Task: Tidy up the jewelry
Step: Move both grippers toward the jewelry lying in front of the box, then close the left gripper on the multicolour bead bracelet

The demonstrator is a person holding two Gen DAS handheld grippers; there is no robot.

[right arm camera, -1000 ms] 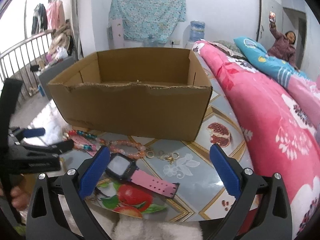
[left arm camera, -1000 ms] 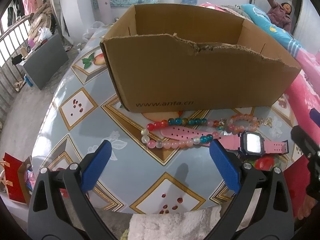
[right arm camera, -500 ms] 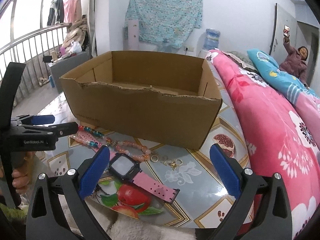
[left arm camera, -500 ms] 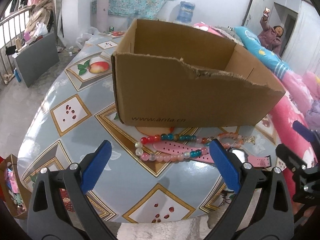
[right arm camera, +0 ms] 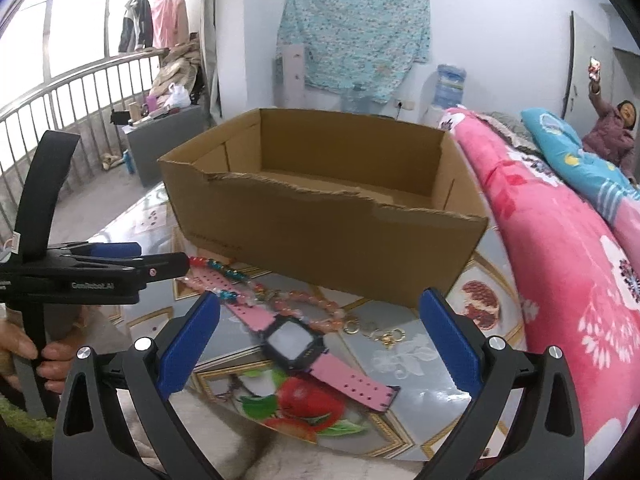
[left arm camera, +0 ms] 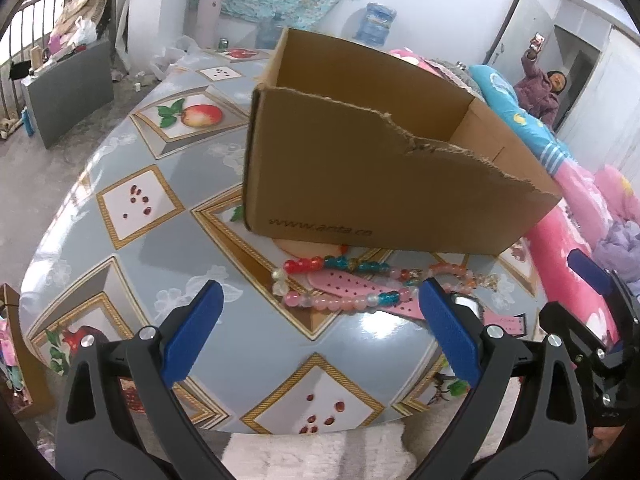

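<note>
An open cardboard box [left arm camera: 384, 184] stands on the patterned table; it also shows in the right wrist view [right arm camera: 328, 232]. In front of it lie a multicoloured bead necklace [left arm camera: 332, 300], a pink smartwatch [right arm camera: 296, 340], an orange-pink bead bracelet [right arm camera: 316, 312] and small gold earrings [right arm camera: 380, 332]. My left gripper [left arm camera: 320, 328] is open and empty, hovering just short of the necklace. My right gripper [right arm camera: 320, 336] is open and empty, above the watch. The left gripper shows side-on in the right wrist view [right arm camera: 120, 268].
A pink floral quilt [right arm camera: 560, 272] borders the table's right side. The table's [left arm camera: 140, 208] left and near edges drop to the floor. A grey cabinet [left arm camera: 68, 92] stands far left. A person with a phone [right arm camera: 612, 128] sits at the back right.
Both grippers have risen and tilted, so the box and jewelry sit lower and further right in the left view. Nothing was picked up; jaws stay open.
</note>
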